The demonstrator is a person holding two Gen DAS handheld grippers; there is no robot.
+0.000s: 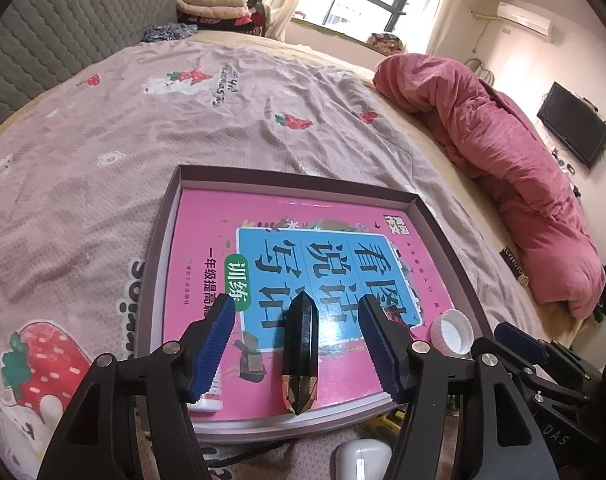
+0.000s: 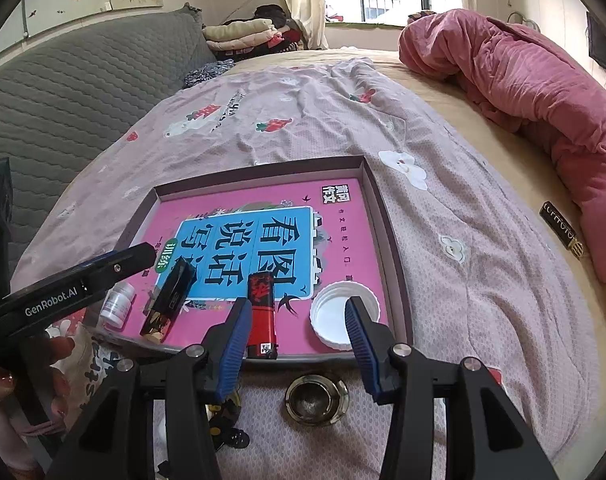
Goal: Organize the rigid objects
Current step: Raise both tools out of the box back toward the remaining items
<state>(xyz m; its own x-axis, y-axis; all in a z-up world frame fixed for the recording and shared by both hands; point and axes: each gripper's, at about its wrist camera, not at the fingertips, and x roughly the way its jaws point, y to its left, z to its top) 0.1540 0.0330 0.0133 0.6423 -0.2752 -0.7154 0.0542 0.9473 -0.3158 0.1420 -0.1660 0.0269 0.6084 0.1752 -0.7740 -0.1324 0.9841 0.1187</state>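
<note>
Left wrist view: the left tongs (image 1: 299, 344) stand open, both blue pads clear of the dark faceted stick (image 1: 299, 352) that lies between them on the pink book (image 1: 263, 220).
Stick's long axis: it runs away from the camera, in line with the fingers, gold end nearest.
Right wrist view: the right tongs (image 2: 299, 336) are open and grip nothing; the red-and-black lighter (image 2: 262, 314) lies just beside the left pad, and the white cap (image 2: 335, 312) sits partly behind the right pad.
Lighter's long axis: also pointing away from the tongs, roughly parallel to the fingers.
Nearer hand: the left is over the stick, the right over the lighter and cap.
Container: a shallow tray (image 2: 395, 264) on the bed (image 2: 463, 280), the book filling its floor.
Contents: stick, lighter, upturned cap, and a small white bottle (image 2: 117, 304) at the near left corner.
Outside the tray: a round metal dish (image 2: 317, 400) and a white case (image 1: 363, 460) on the bedcover below the near rim.
Judgement: with those two unsorted, the tidying looks partly done.
Next move: probably the right tongs drawing back and down to the metal dish.
</note>
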